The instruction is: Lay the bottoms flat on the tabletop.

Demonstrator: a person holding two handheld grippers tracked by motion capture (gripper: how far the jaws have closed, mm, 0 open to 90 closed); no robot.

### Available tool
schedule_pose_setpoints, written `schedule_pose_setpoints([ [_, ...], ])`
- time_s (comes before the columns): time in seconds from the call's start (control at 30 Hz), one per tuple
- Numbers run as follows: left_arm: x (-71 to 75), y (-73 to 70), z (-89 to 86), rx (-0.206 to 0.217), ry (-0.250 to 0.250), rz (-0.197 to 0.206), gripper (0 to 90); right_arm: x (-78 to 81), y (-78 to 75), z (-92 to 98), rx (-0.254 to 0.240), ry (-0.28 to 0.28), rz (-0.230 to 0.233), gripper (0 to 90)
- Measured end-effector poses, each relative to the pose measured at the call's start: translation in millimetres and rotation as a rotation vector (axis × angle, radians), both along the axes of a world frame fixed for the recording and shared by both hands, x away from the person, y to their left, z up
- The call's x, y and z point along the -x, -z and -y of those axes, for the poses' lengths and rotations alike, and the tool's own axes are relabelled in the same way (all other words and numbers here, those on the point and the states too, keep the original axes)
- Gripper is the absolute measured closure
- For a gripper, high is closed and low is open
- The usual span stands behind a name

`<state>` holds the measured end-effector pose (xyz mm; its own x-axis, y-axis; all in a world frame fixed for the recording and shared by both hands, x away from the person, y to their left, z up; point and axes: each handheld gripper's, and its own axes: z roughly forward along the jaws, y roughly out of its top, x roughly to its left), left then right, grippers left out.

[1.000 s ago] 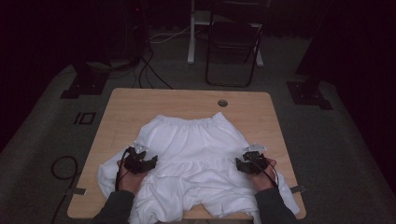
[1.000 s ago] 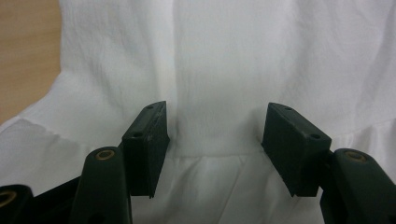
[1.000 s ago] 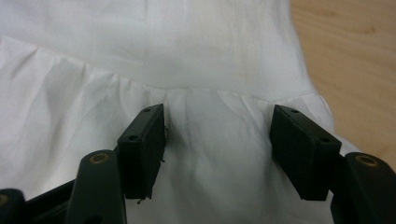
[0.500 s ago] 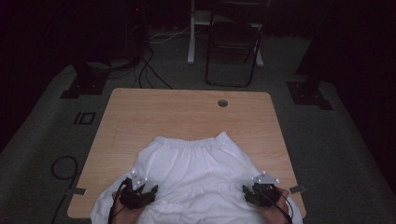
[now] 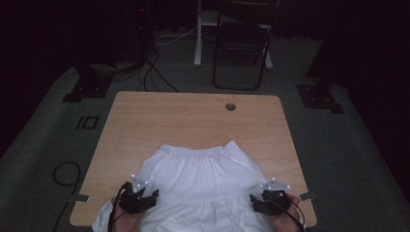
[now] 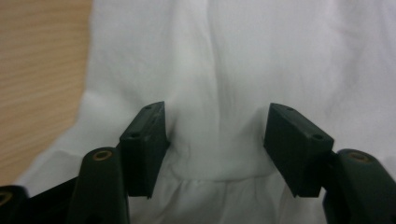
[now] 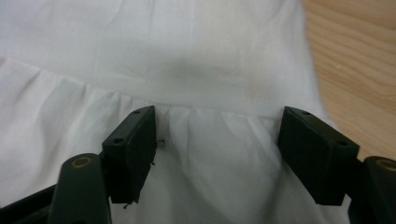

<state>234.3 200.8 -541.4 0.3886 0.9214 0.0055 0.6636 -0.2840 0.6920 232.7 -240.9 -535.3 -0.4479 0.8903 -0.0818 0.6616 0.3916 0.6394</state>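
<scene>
White gathered-cotton skirt with an elasticated waistband (image 5: 200, 181) is laid flat on the near half of the light wooden table (image 5: 193, 116), waistband pointing away from the person, lower tier hanging over the near edge. A gathered seam is seen across the cloth in both gripper views (image 7: 140, 100).

Left gripper (image 5: 138, 199) is set on the skirt's left side near the seam; in the left gripper view its jaws are spread wide, cloth lying between them, nothing pinched. Right gripper (image 5: 270, 200) is placed likewise at the right side, just inside the skirt's edge; jaws parted, resting over the seam, nothing gripped. Bare table is seen just beyond the skirt edge in each gripper view.

Step judged: garment is positioned and spread; both tools are staged for a grasp ahead of a fold. No fold is made yet.

Next move, as judged: both jaws to be closed on the side edges at matching height, enough layers to be caught, then lifted together and carried toward the waistband. Uneven grip would likely skew the fold.

Black folding chair (image 5: 241, 43) and floor cables (image 5: 154, 72) are well apart, beyond the table.
</scene>
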Motion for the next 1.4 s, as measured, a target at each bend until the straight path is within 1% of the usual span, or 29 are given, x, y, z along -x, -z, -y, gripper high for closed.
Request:
schedule_pose_setpoints([
  [0.03, 0.9, -0.5, 0.4, -0.003, 0.001, -0.006, 37.4, 0.6, 0.7, -0.8, 0.010, -0.003, 0.006, 27.3],
  [0.1, 5.1, 0.5, 1.2, 0.002, -0.003, 0.003, 37.4, 2.4, 0.9, -2.9, 0.020, 0.004, 0.006, 27.4],
  [0.23, 21.1, 1.8, 7.9, 0.000, -0.002, 0.013, 37.4, 9.7, 2.6, -3.4, 0.009, 0.016, 0.019, 27.5],
  [0.4, 42.4, 3.6, 16.5, 0.004, 0.022, 0.026, 37.6, 26.3, 3.4, -2.1, 0.004, 0.016, 0.023, 27.6],
  [0.47, 45.3, 3.7, 16.9, 0.006, 0.031, 0.026, 37.6, 31.7, 3.4, -1.0, 0.004, 0.015, 0.021, 27.7],
  [0.53, 41.5, 2.3, 15.5, -0.003, 0.038, 0.015, 38.1, 33.3, 4.3, 1.0, 0.003, 0.010, 0.033, 27.9],
  [0.63, 25.5, 1.2, 10.7, -0.007, 0.016, 0.009, 38.0, 26.4, 4.5, 2.3, 0.006, 0.027, 0.041, 28.4],
  [0.67, 17.7, 1.3, 7.7, -0.007, 0.009, 0.010, 37.8, 22.3, 4.9, 2.9, 0.004, 0.036, 0.047, 28.5],
  [0.73, 2.9, -0.5, 4.9, -0.011, -0.012, -0.005, 37.1, 11.3, 5.7, 5.3, -0.003, 0.054, 0.057, 28.5],
  [0.77, -7.5, -1.6, 5.1, -0.023, -0.019, -0.007, 37.1, 6.4, 6.0, 6.0, -0.006, 0.061, 0.060, 28.6],
  [0.8, -16.1, -1.8, 5.5, -0.030, -0.016, -0.002, 37.1, -2.5, 6.3, 6.7, -0.008, 0.070, 0.065, 28.6],
  [0.87, -34.4, -1.6, 7.1, -0.025, -0.017, 0.003, 36.9, -18.0, 6.5, 6.5, -0.005, 0.089, 0.074, 28.6],
  [0.9, -34.4, -1.6, 7.1, -0.025, -0.017, 0.003, 36.9, -26.1, 6.6, 5.8, -0.004, 0.098, 0.078, 28.6],
  [0.93, -53.2, -1.9, 10.3, -0.034, -0.023, 0.009, 36.9, -34.6, 6.6, 5.0, -0.001, 0.106, 0.084, 28.7],
  [0.97, -62.9, -2.0, 12.1, -0.040, -0.026, 0.015, 36.9, -43.6, 6.7, 4.6, 0.005, 0.112, 0.091, 28.7],
  [1.03, -82.4, -2.8, 15.2, -0.047, -0.041, 0.014, 37.0, -62.6, 6.8, 5.2, 0.014, 0.134, 0.102, 28.6],
  [1.07, -94.2, -3.6, 16.6, -0.056, -0.038, 0.013, 36.8, -72.1, 6.4, 5.8, 0.025, 0.146, 0.107, 28.6],
  [1.1, -101.0, -4.3, 17.3, -0.061, -0.036, 0.007, 36.4, -83.5, 5.9, 6.5, 0.034, 0.159, 0.107, 28.6],
  [1.17, -116.8, -5.4, 20.2, -0.075, -0.048, 0.007, 35.7, -98.5, 4.7, 7.5, 0.039, 0.173, 0.098, 28.4],
  [1.2, -116.8, -5.4, 20.2, -0.075, -0.048, 0.007, 35.7, -106.0, 4.1, 7.7, 0.049, 0.178, 0.098, 28.5],
  [1.23, -128.7, -5.4, 23.2, -0.073, -0.049, 0.009, 35.7, -114.5, 3.8, 7.9, 0.065, 0.188, 0.105, 28.4],
  [1.27, -132.8, -5.2, 24.5, -0.071, -0.051, 0.011, 35.7, -119.3, 3.5, 8.0, 0.077, 0.193, 0.108, 28.4],
  [1.33, -137.1, -4.2, 26.5, -0.060, -0.055, 0.016, 35.3, -131.6, 2.9, 8.5, 0.092, 0.211, 0.109, 28.4],
  [1.4, -137.2, -3.0, 27.1, -0.039, -0.060, 0.017, 35.1, -143.1, 2.6, 9.6, 0.097, 0.231, 0.109, 28.4],
])
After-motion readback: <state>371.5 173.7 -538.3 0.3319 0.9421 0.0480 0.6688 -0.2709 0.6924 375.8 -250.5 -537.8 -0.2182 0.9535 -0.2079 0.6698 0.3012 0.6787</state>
